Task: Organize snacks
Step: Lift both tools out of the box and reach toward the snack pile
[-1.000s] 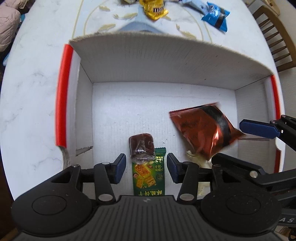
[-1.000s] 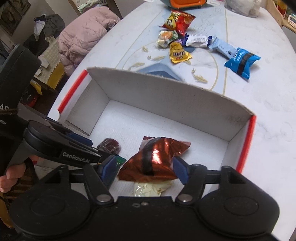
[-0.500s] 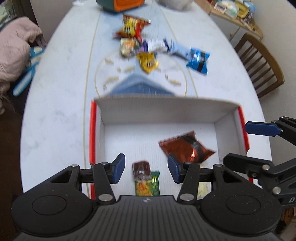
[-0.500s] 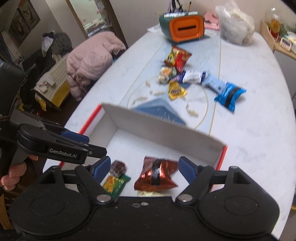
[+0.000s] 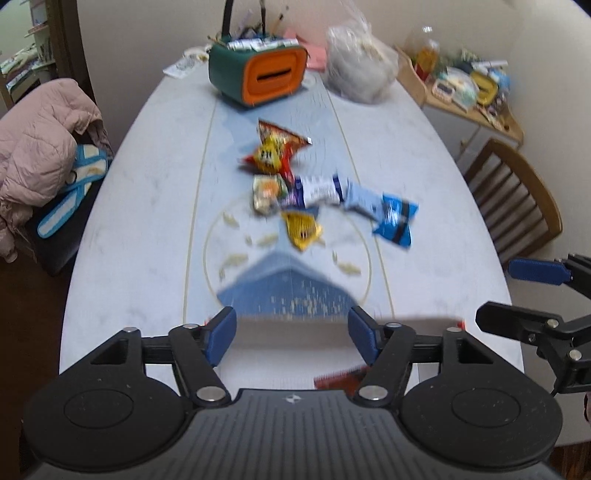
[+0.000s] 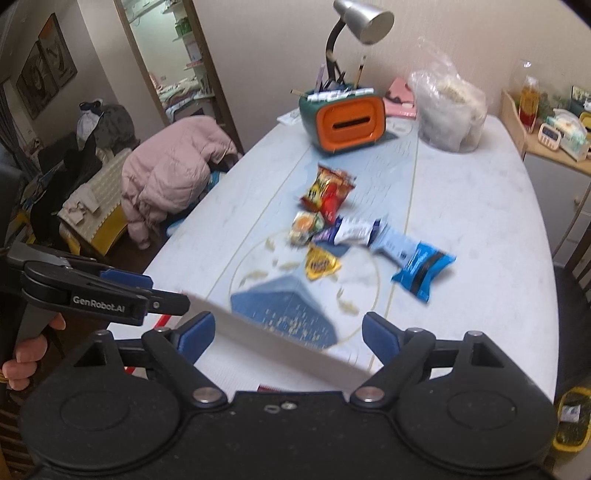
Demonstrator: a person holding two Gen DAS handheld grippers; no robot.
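My left gripper [image 5: 291, 334] hangs above the white cardboard box [image 5: 295, 325], its jaws opening with nothing between them. My right gripper [image 6: 288, 332] is beside it over the box's far wall [image 6: 280, 343], its jaws also opening and empty. A corner of the red-brown packet [image 5: 340, 380] shows on the box floor. Further up the table lie loose snacks: a red-yellow chips bag [image 5: 275, 153], a yellow packet [image 5: 301, 229], a white-purple bar [image 5: 317, 188] and a blue packet [image 5: 395, 221]. The rest of the box's inside is hidden behind the grippers.
A green-and-orange holder [image 5: 258, 74] and a clear plastic bag [image 5: 360, 74] stand at the table's far end under a lamp [image 6: 354, 26]. A wooden chair [image 5: 517, 199] is at the right, a pink jacket [image 5: 40, 147] at the left. A hand [image 6: 26, 354] holds the left gripper.
Both grippers have risen out of the box and tilted up toward the table, their jaws spreading wider. The red-brown packet and the brown candy stay behind in the box.
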